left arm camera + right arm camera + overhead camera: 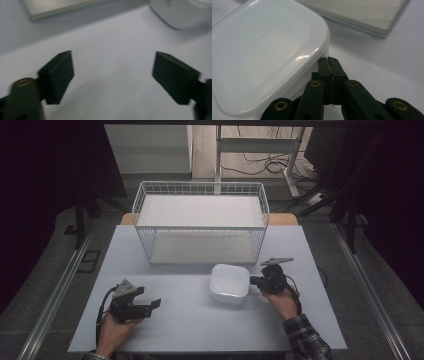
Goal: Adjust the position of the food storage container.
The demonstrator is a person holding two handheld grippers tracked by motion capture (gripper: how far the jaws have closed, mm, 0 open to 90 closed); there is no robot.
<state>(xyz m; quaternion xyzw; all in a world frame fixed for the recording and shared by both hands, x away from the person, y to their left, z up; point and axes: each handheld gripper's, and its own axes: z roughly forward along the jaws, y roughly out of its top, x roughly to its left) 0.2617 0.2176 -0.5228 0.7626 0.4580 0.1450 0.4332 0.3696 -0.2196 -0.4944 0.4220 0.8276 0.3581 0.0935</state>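
Observation:
A white square container [229,282] with a translucent lid sits near the middle of the table. My right gripper [254,281] is at its right side. In the right gripper view the two jaws are pressed together, and the gripper [328,60] tips rest against the container [262,57] wall just under the lid's rim; nothing shows between them. My left gripper [146,303] hovers low at the front left, well apart from the container. In the left gripper view that gripper [112,72] stands wide open over bare table, with the container [182,12] at the upper right.
A white wire basket [200,186] with a flat white base board stands behind the container, at the back of the grey table [200,325]. The board's edge [362,17] lies close beyond the container. Dark frames and cables stand beyond the table.

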